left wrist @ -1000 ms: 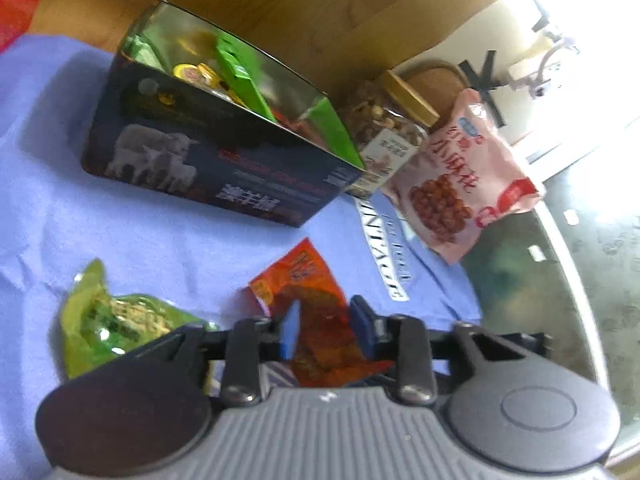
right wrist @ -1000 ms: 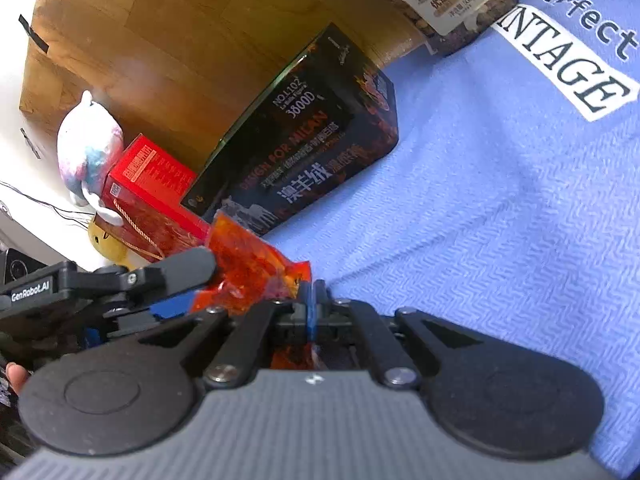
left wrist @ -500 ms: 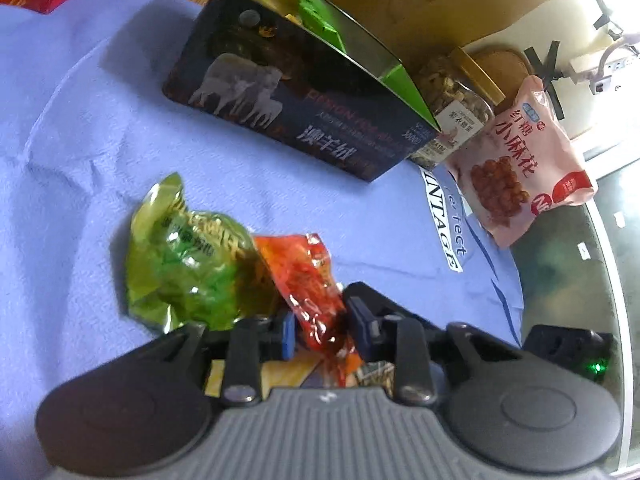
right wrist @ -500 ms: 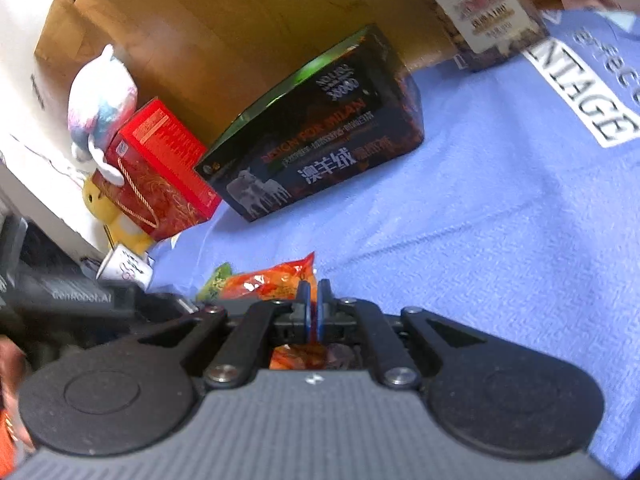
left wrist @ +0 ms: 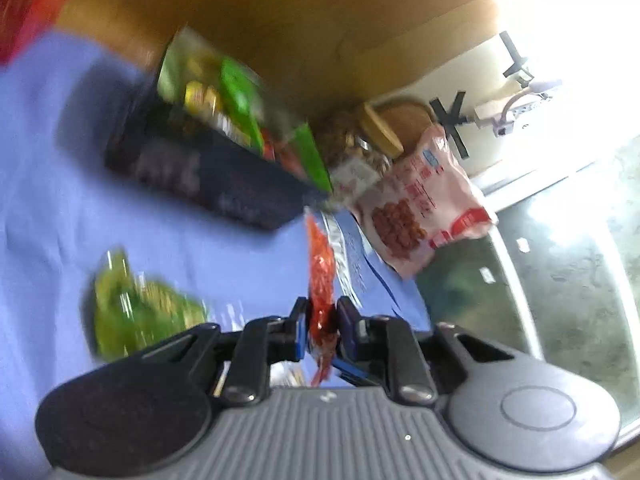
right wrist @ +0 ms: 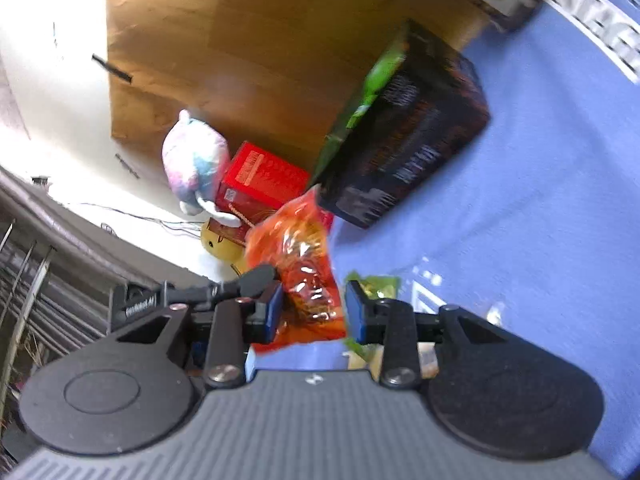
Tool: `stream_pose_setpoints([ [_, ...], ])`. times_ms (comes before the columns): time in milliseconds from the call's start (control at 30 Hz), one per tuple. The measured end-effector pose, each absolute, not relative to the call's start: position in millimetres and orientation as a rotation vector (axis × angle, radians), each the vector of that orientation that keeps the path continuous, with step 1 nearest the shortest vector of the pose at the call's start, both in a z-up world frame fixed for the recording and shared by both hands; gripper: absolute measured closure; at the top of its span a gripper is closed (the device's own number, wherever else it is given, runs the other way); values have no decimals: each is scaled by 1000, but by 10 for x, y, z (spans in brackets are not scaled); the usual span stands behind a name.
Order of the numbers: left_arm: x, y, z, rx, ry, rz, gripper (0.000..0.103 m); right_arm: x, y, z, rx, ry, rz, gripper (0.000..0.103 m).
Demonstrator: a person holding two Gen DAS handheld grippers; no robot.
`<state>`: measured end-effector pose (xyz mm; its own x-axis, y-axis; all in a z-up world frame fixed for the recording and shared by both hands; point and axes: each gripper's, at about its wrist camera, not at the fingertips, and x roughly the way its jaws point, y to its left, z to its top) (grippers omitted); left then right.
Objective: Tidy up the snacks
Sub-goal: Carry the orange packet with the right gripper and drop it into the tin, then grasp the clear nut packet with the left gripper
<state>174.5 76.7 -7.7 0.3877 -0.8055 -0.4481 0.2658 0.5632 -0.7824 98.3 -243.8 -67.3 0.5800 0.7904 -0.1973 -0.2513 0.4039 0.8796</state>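
Observation:
My left gripper [left wrist: 322,318] is shut on an orange-red snack packet [left wrist: 320,276] and holds it edge-on above the blue cloth [left wrist: 48,184]. The same packet [right wrist: 298,256] shows in the right wrist view, between the fingers of my right gripper [right wrist: 314,312], which is open and not touching it. The dark open box [left wrist: 208,168] with green and yellow snacks inside stands further back; it also shows in the right wrist view [right wrist: 408,128]. A green snack packet [left wrist: 136,308] lies on the cloth at the left.
A pink snack bag [left wrist: 420,208] and a jar of nuts [left wrist: 360,148] stand to the right of the box. A red box [right wrist: 260,176] and a plush toy [right wrist: 196,160] sit beyond the cloth's edge. A wooden panel [left wrist: 280,20] is behind.
My left gripper closed on the orange-red packet and lifted it off the cloth. My right gripper, shut on it before, has opened. Both views have swung and are blurred.

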Motion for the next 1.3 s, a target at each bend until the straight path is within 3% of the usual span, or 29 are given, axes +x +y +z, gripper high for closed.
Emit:
stream_pose_setpoints([
  [67, 1914, 703, 41, -632, 921, -728, 81, 1062, -2399, -477, 858, 626, 713, 87],
  [267, 2509, 342, 459, -409, 819, -588, 66, 1629, -2264, 38, 645, 519, 542, 93],
  [367, 2764, 58, 440, -293, 813, -504, 50, 1967, -2192, 87, 502, 497, 428, 93],
  [433, 2885, -123, 340, -209, 822, -436, 45, 2147, -2104, 37, 373, 500, 329, 89],
  [633, 2646, -53, 263, -128, 769, -421, 45, 1858, -2167, -58, 285, 450, 317, 86],
  [767, 2235, 214, 265, -176, 783, -470, 45, 1425, -2408, -248, 386, 517, 366, 75],
  [967, 1499, 460, -157, -310, 992, -612, 47, 760, -2576, -729, 512, 719, 403, 75],
  [1100, 1049, 498, -436, -432, 1090, -692, 47, 402, -2652, -838, 557, 745, 409, 75],
  [1300, 773, 255, -621, -488, 1053, -688, 51, 221, -2691, -961, 814, 792, 496, 75],
])
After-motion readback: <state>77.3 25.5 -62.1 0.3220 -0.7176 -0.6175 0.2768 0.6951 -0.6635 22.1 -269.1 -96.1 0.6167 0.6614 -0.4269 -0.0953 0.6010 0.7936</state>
